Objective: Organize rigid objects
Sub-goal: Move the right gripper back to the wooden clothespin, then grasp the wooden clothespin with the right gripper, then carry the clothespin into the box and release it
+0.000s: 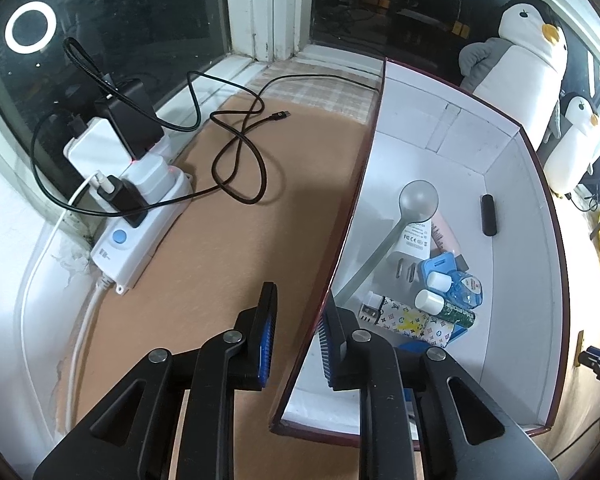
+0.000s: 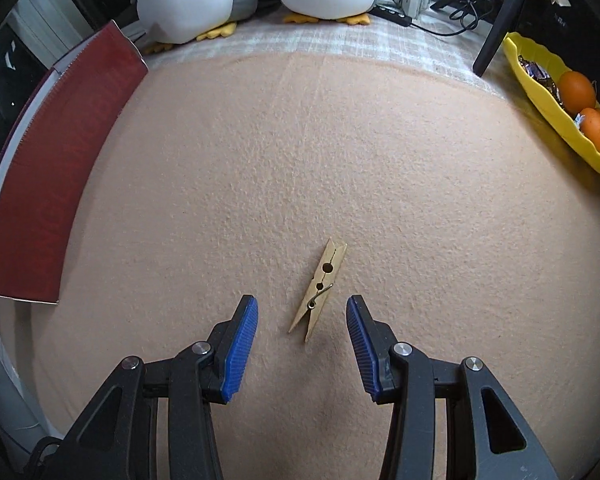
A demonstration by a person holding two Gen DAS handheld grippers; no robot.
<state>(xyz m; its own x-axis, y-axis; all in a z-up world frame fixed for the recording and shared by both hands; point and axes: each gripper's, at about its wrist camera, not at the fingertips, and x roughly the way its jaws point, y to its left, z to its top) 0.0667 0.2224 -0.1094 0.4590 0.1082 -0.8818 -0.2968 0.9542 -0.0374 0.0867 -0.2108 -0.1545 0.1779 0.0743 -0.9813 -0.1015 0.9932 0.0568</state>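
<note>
Under right gripper (image 2: 302,312), jaws apart, peg (image 2: 318,290) lies on mat btwn pads, untouched. Left gripper (image 1: 298,318) straddles box (image 1: 342,236) wall, pads not pressing; spoon (image 1: 404,216), bottles inside.

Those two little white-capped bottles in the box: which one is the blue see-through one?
The upper bottle, lying nearer the white charger. Its body is clear blue with a round label; the other bottle, just below it, has a dark green printed body.
</note>
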